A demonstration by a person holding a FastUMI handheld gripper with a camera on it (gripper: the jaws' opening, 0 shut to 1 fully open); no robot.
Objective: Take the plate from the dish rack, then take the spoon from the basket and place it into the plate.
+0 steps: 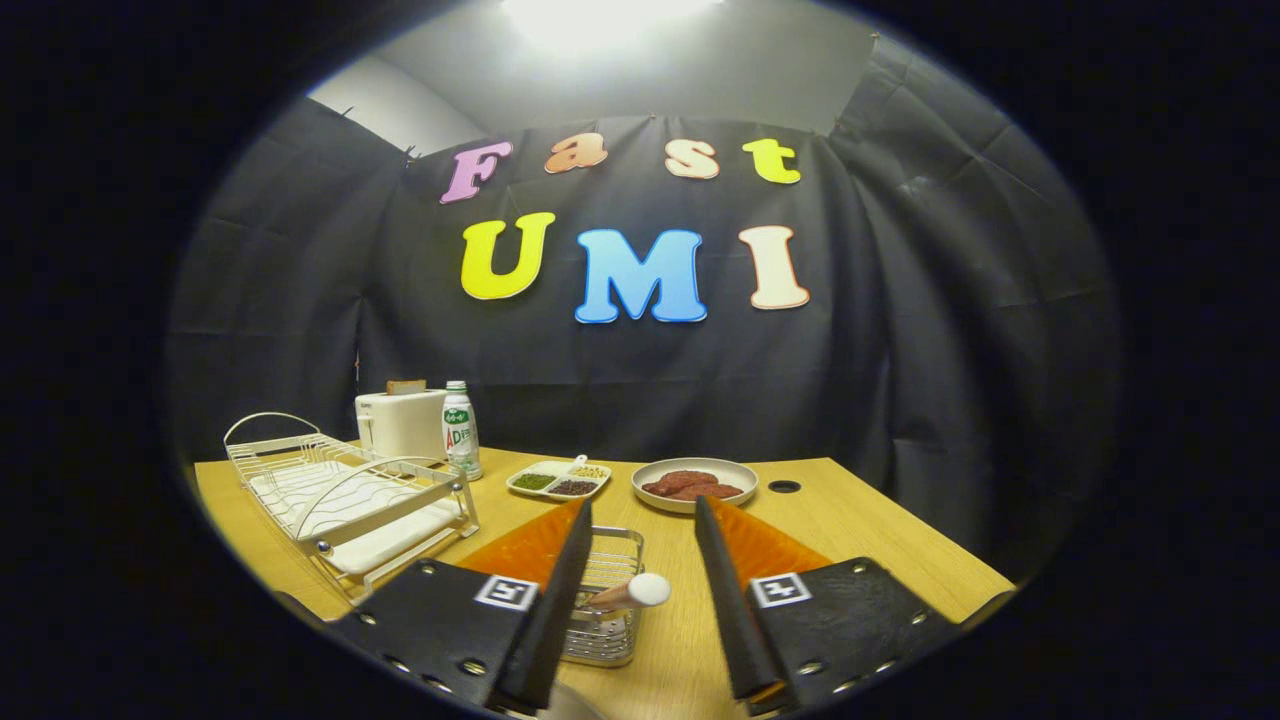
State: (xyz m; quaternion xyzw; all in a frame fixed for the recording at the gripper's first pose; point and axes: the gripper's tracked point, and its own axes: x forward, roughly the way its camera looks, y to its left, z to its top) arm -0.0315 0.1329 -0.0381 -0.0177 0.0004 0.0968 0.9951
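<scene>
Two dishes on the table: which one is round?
The plate with reddish-brown food, beyond the open gripper. The divided dish beside it is rectangular, with compartments.

The claw [640,520] has screw-studded plates; each bears a square white marker.

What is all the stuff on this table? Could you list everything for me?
Dish rack: one, white wire, on the table's left side.
Toaster: one, white, behind the rack.
Bottle: one, white with green label, beside the toaster.
Divided dish: one, white, holding green and dark fillings, mid-table.
Bowl: one, pale, holding reddish-brown food, right of the divided dish.
Basket: one, metal wire, between the fingers.
Spoon: one, wooden handle with white end, standing in the basket.
Table: one, light wood.
Gripper: one, fingers open either side of the basket.
</scene>
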